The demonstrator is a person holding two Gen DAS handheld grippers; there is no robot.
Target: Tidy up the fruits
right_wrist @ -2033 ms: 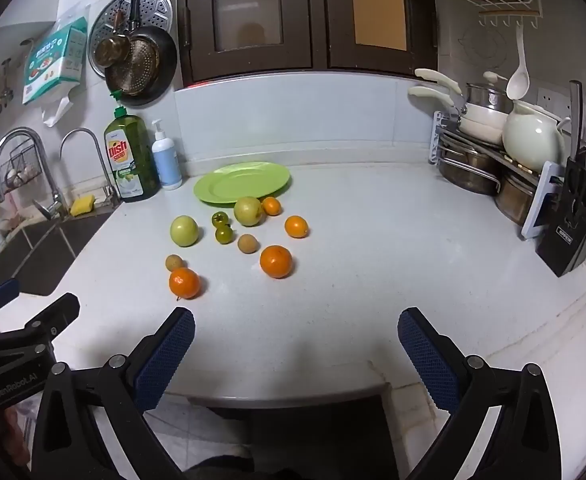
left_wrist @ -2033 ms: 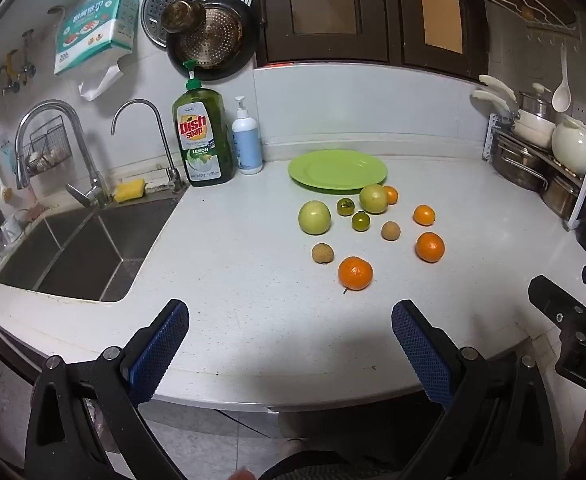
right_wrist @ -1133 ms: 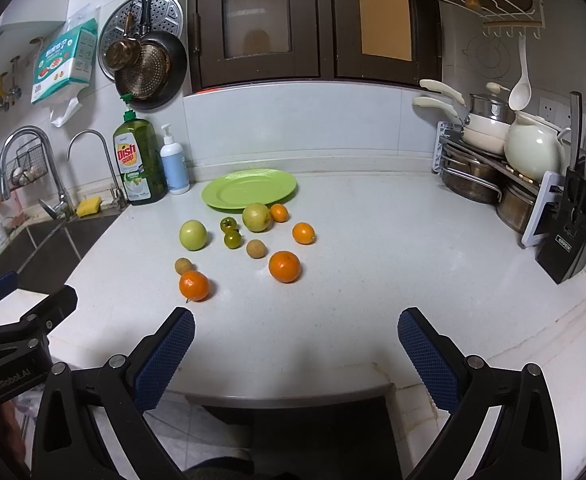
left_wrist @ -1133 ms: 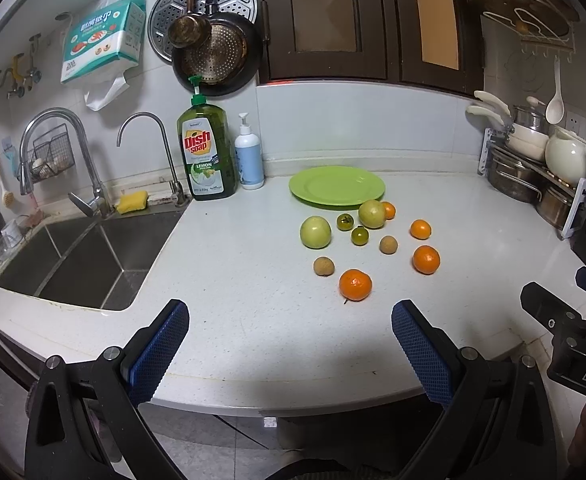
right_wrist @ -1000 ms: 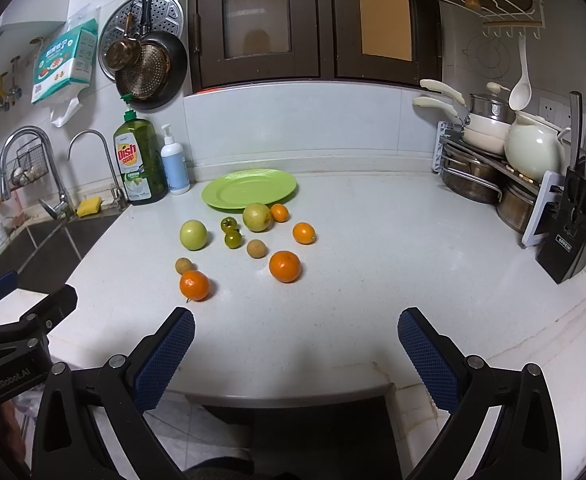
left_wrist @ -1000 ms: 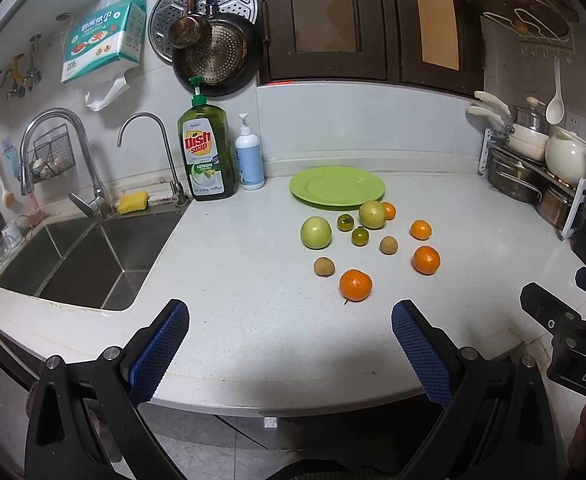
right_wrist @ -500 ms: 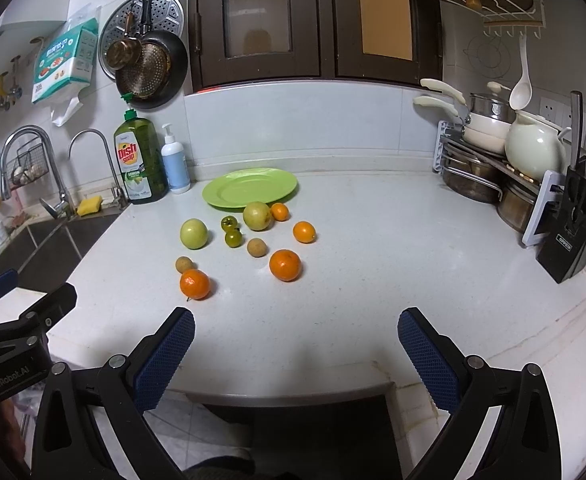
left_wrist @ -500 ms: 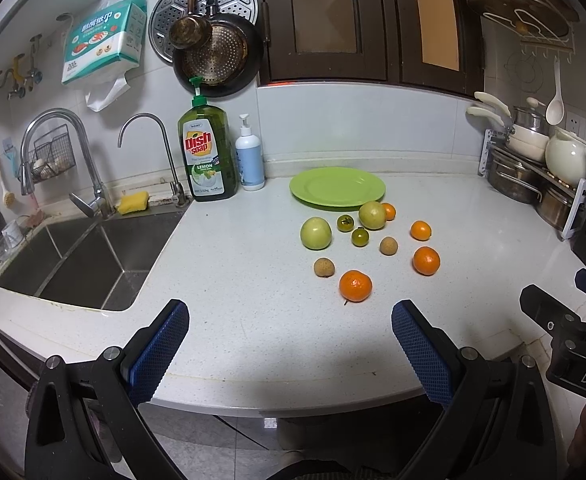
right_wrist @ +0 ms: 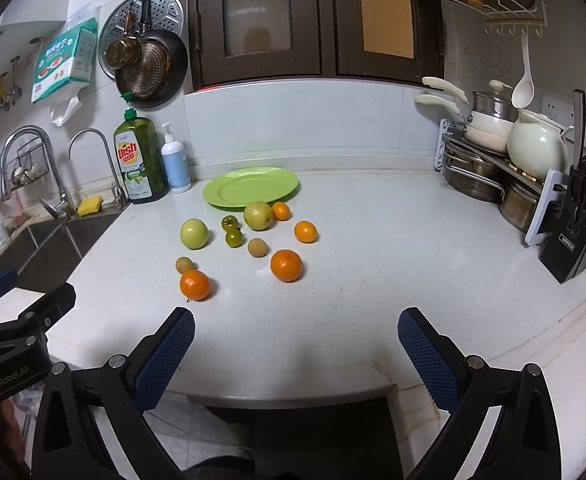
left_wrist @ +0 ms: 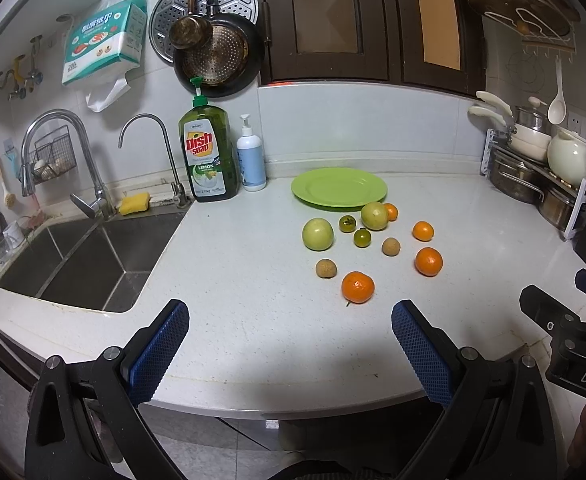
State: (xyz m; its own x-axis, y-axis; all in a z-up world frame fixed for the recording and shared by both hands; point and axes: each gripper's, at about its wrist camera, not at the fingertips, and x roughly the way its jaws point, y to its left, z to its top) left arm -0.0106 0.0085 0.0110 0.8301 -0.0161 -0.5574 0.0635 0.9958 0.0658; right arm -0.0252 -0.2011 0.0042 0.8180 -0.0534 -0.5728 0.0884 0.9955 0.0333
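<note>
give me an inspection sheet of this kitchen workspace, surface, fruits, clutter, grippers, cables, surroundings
Surface: white countertop, faint stains near the front edge.
Job's things: green plate holds no fruit; four oranges, two green apples, two small green tomatoes and two brown longan-like fruits lie loose in front of it; nearest orange.
Clutter: dish soap bottle, pump bottle, sponge.
Grippers: left gripper and right gripper open, holding nothing.
Cables: nothing seen.
Surroundings: sink, pot rack, knife block.

Left hand-held gripper (left_wrist: 290, 326), right hand-held gripper (right_wrist: 296, 334): jaws wide, empty.

Loose fruits (left_wrist: 358, 287), green plate (left_wrist: 338, 187), countertop (left_wrist: 253, 280)
</note>
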